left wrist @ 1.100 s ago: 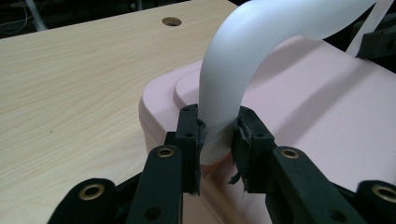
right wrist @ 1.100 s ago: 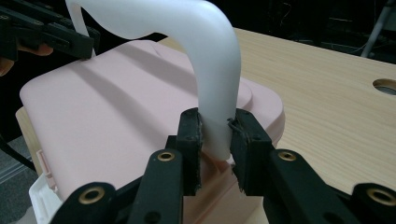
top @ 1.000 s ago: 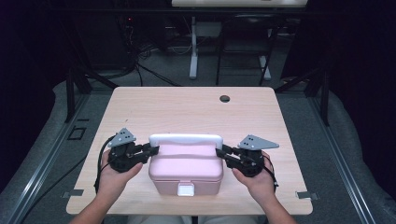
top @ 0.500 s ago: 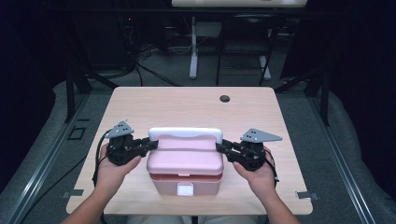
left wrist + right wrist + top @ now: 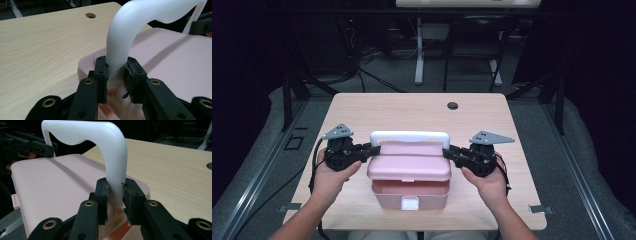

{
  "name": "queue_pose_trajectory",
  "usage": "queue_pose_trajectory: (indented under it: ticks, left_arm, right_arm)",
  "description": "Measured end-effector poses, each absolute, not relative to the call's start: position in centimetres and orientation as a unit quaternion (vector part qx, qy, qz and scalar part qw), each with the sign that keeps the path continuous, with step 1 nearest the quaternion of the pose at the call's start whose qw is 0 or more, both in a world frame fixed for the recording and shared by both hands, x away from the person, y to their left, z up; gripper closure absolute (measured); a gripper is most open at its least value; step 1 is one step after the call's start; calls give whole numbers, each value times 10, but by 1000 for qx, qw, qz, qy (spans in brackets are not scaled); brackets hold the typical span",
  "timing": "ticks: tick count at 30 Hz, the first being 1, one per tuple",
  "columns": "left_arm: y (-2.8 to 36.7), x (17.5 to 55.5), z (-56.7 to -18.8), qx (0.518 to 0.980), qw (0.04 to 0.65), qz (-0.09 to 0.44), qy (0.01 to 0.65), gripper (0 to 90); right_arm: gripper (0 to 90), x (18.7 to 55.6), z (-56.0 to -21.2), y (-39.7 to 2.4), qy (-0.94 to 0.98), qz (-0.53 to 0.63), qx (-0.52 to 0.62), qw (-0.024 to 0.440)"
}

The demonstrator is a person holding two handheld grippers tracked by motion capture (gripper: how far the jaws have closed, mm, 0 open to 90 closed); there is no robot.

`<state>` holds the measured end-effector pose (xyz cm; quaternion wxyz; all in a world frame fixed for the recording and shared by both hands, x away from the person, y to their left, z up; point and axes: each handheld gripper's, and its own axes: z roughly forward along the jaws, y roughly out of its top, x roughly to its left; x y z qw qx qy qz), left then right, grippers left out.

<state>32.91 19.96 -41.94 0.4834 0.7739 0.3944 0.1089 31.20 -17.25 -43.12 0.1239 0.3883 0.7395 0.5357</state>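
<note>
Left gripper [image 5: 374, 149] and right gripper [image 5: 448, 150] each clamp an end of the white handle [image 5: 409, 136], pink lid [image 5: 408, 167] raised above the box [image 5: 410, 194] near the table's [image 5: 412, 107] front edge.

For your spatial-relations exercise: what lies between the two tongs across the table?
In the high view, the pink box's lid with its white handle spans between the left tongs and right tongs, each clamped on a handle end.

High view overhead facing forward, gripper views close, facing inward, sharing white handle [image 5: 410, 137]
</note>
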Motion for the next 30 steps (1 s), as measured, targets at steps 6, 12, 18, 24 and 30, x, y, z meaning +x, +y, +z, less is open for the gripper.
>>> queue_pose_trajectory:
  ticks: [6,12,18,24,30]
  left_arm:
    - [204,326,-418,767,496,108,392,693]
    - [213,316,-414,766,499,120,387,687]
    - [223,304,-417,772,493,124,382,712]
    - [230,294,-428,776,487,119,383,768]
    - [232,288,-439,779,483,109,385,824]
  right_arm:
    - [741,313,-431,-173,739,536,391,117]
    - [742,313,-431,-173,738,537,391,117]
    - [742,313,-430,-173,738,537,393,115]
    - [742,313,-429,-172,737,536,394,116]
    - [742,314,-428,-172,736,536,396,116]
